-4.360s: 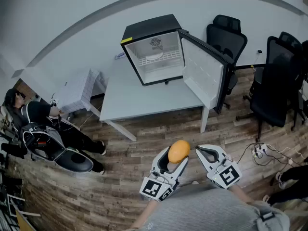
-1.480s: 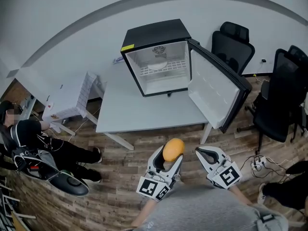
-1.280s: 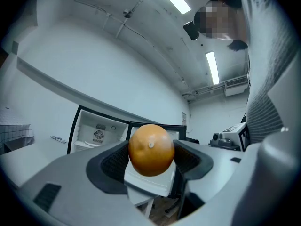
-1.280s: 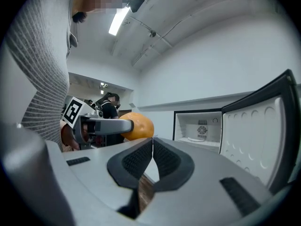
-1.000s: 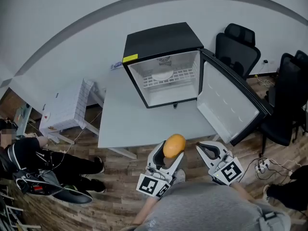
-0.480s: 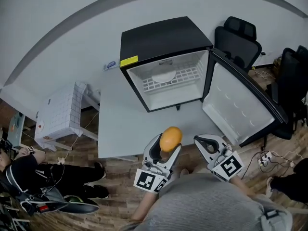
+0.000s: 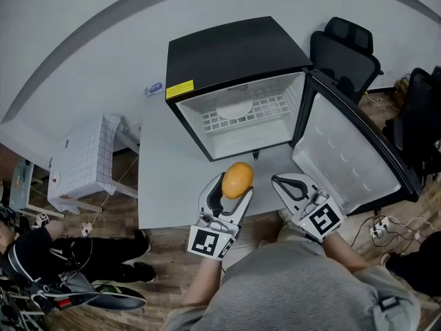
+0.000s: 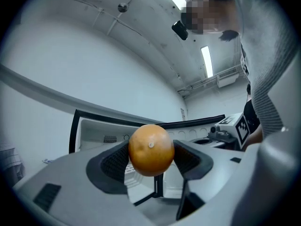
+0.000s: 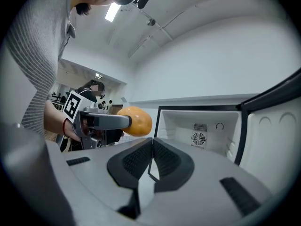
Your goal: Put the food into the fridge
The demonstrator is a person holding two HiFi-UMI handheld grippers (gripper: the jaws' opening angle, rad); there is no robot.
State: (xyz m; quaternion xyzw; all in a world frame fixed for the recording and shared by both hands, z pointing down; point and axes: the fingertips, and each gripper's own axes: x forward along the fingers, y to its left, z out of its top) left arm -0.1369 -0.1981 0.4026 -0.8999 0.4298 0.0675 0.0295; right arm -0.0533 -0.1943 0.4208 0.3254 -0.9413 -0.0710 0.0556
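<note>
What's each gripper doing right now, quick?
Left gripper: closed on the orange.
Right gripper: closed, empty.

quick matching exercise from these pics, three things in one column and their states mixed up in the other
Things:
1. left gripper
2. right gripper
3. fridge door

States:
A. swung open
B. shut, nothing between its jaws
C. shut on the orange fruit

Pairs: 1-C, 2-B, 3-A
</note>
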